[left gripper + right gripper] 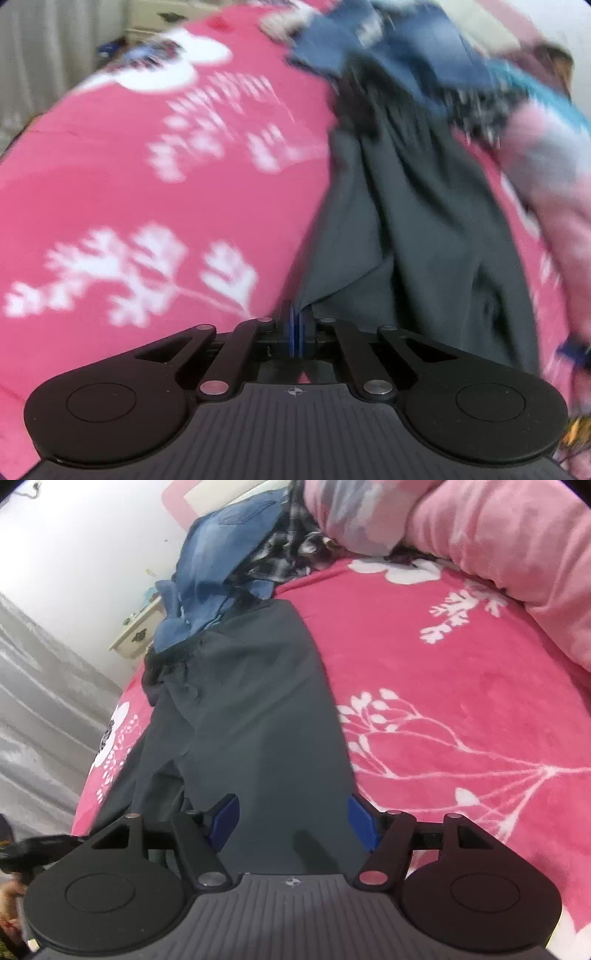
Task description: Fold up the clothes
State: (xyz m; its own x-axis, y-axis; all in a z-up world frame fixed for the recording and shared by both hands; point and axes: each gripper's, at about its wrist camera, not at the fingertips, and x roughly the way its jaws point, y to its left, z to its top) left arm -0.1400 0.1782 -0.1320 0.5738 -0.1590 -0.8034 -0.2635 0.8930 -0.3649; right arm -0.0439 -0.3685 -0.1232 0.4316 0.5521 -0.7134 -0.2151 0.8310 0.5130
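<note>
Dark grey trousers [424,240] lie stretched out lengthways on a pink bedspread [147,184] printed with white flowers. My left gripper [296,328] is shut, its blue pads pressed together on the near edge of the grey cloth. In the right wrist view the same trousers [251,709] run away from me, their dark waistband at the far end. My right gripper [294,821] stands open over the near end. The cloth passes between its blue pads [364,823], which stand clear of it.
A heap of clothes sits at the trousers' far end: blue jeans [221,554] and a plaid shirt [288,554]. A rolled pink blanket [480,528] lines the bed's right side. A cream nightstand [138,635] and grey curtain [37,701] stand left of the bed.
</note>
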